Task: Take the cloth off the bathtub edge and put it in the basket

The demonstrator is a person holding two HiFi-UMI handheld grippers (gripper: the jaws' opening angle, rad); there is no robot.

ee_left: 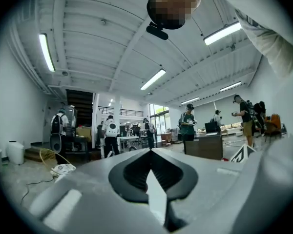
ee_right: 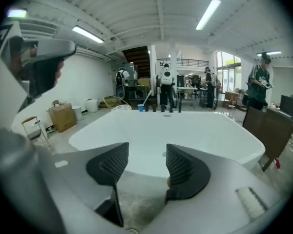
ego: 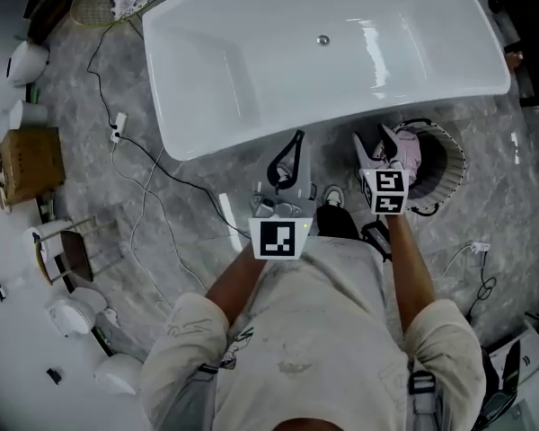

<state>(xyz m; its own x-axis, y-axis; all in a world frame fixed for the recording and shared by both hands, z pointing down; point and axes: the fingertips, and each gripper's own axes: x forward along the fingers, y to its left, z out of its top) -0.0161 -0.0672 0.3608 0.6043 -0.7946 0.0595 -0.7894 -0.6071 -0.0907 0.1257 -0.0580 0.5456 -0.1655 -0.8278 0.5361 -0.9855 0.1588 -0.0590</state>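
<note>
The white bathtub lies across the top of the head view, and I see no cloth on the part of its rim that shows. A pink cloth lies inside the dark round basket, which stands on the floor by the tub's near right side. My right gripper hovers just left of the basket. In the right gripper view it is open, nothing between its jaws, facing the bathtub. My left gripper is in front of the tub's near edge. It is shut and empty, tilted up at the hall.
Cables and a power strip trail over the grey floor left of the tub. A cardboard box, a stool and white jugs line the left side. People stand far back in the hall.
</note>
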